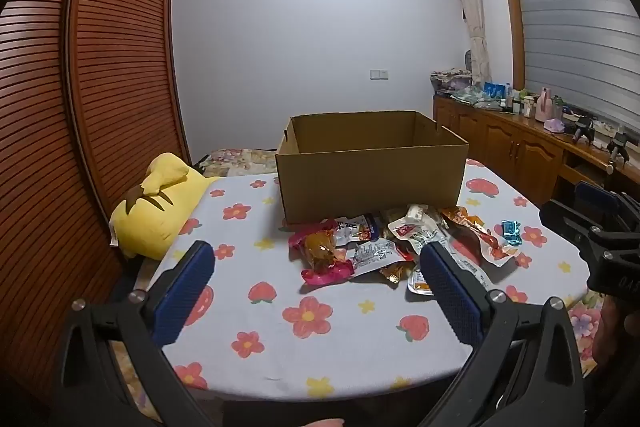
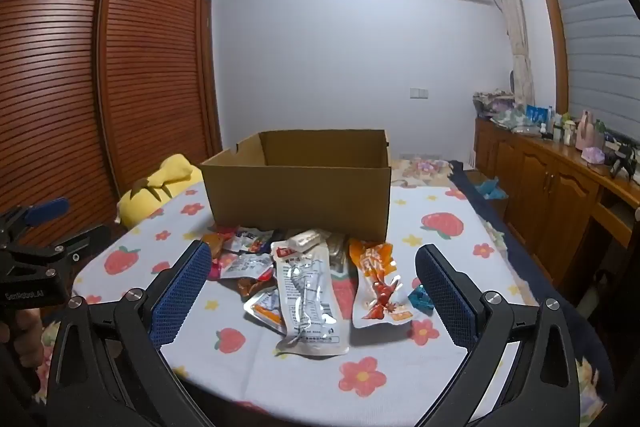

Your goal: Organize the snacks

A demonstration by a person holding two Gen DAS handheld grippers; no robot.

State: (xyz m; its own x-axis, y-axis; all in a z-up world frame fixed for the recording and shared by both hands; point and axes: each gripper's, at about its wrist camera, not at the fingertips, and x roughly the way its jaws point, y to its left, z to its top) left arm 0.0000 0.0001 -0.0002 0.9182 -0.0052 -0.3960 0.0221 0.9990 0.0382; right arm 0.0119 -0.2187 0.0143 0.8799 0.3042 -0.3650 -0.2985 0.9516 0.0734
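Note:
An open cardboard box [image 1: 372,171] [image 2: 300,187] stands on the flowered tablecloth [image 1: 280,323], and nothing shows inside it. Right in front of it lies a heap of snack packets [image 1: 400,243]. A pink packet [image 1: 320,259] is at the heap's left. A long silver packet [image 2: 308,295], an orange one [image 2: 378,283] and a small teal candy [image 2: 420,297] lie nearest the right gripper. My left gripper [image 1: 316,291] hovers open above the cloth, just short of the heap. My right gripper [image 2: 312,291] is open too, its fingers wide on either side of the silver packet and above it.
A yellow plush pillow [image 1: 156,211] lies at the table's left edge beside a slatted wooden wardrobe [image 1: 80,107]. A wooden sideboard [image 2: 560,187] cluttered with bottles runs along the right wall. The right gripper's body [image 1: 600,239] shows at the left view's right edge.

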